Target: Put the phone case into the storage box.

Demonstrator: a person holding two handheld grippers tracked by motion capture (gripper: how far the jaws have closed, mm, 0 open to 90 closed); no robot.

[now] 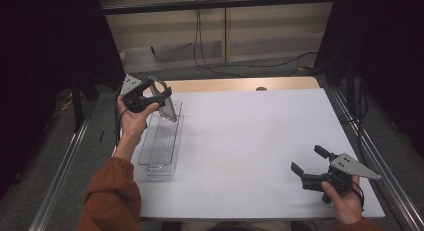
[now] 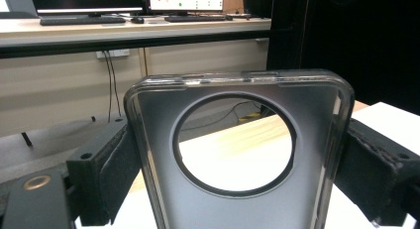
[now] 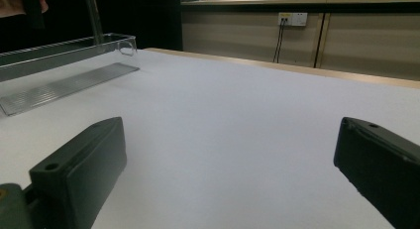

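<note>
Left hand-held gripper (image 1: 159, 98) raised, clamped — right hand-held gripper (image 1: 309, 161) low, jaws apart

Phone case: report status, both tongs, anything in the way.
Left tongs shut on phone case, held above clear tray. Right tongs open, empty, low over table. Nothing in the way.

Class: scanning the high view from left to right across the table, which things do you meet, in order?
Left gripper clamping a clear, dark-tinted phone case with a round cutout → long clear plastic tray → bare white tabletop → black right gripper, jaws apart.
</note>
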